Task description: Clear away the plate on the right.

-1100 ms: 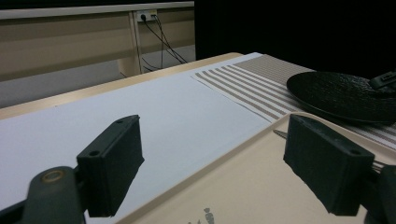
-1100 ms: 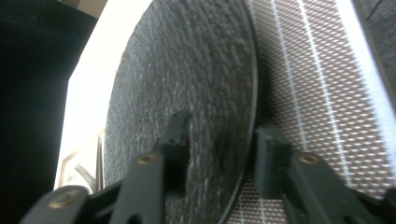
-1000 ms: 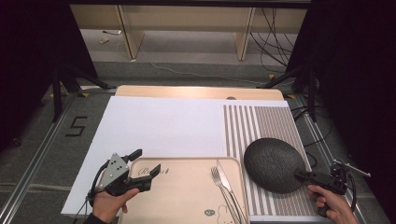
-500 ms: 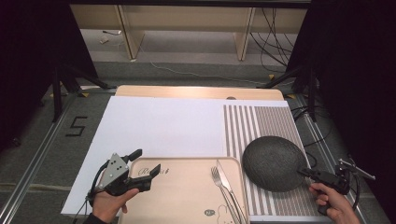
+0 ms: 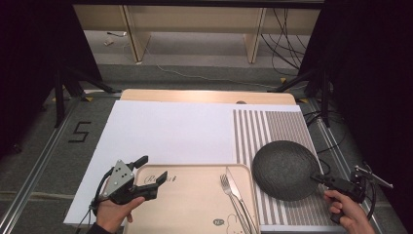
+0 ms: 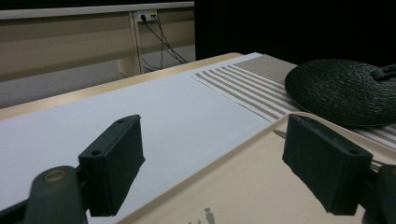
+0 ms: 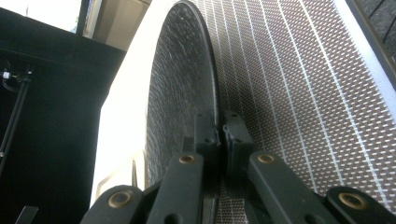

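A round black textured plate (image 5: 286, 169) lies on the striped placemat (image 5: 268, 126) at the right. My right gripper (image 5: 315, 178) is shut on its near right rim; in the right gripper view the jaws (image 7: 219, 130) pinch the plate's edge (image 7: 182, 84) from both sides. My left gripper (image 5: 153, 168) hangs open over the top left corner of the beige tray (image 5: 195, 204), with nothing between its jaws (image 6: 222, 163). A fork (image 5: 229, 190) and a knife (image 5: 238, 192) lie side by side on the tray's right part.
A white sheet (image 5: 165, 131) covers the table's left and middle, and the wooden table edge (image 5: 204, 95) shows at the far side. Cables and stand legs lie on the floor around the table.
The black plate has shifted very slightly at the right gripper's jaws. The left gripper has not moved.
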Available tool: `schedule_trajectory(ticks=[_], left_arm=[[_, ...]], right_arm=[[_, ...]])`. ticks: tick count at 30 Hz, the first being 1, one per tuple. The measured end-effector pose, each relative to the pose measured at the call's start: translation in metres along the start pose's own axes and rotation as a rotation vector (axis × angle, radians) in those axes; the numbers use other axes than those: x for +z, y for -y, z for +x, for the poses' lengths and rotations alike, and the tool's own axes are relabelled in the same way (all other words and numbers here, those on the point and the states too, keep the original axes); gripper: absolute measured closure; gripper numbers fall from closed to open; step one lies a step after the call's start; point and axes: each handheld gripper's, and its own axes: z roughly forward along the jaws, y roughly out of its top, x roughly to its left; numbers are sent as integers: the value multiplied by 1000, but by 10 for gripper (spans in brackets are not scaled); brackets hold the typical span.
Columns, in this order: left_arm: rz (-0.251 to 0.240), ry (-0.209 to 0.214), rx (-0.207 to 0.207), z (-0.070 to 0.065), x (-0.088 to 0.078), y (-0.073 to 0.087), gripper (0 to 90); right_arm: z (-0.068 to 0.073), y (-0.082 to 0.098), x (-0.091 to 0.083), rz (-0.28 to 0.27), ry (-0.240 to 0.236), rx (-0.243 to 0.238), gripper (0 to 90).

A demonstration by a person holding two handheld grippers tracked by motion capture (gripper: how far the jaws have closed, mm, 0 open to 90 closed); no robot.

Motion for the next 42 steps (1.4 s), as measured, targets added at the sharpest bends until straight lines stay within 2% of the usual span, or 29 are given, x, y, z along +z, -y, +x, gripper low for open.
schedule_trajectory(ticks=[18, 21, 24, 32, 38, 42], left_arm=[[-8, -5, -5, 0, -1, 0, 194], [-8, -5, -4, 0, -1, 0, 195], [-10, -6, -5, 1, -1, 0, 195], [-10, -6, -3, 1, -1, -1, 195], [-13, -8, -4, 1, -2, -1, 194], [-13, -8, -5, 1, -2, -1, 194]], right_arm=[[3, -1, -1, -18, -6, 4, 870], [3, -1, -2, -26, -26, 29, 871], [6, 0, -2, -43, -47, 34, 869], [22, 3, 1, -63, -137, 44, 870], [36, 9, 8, -44, -196, 50, 870], [47, 14, 15, -26, -223, 32, 870]])
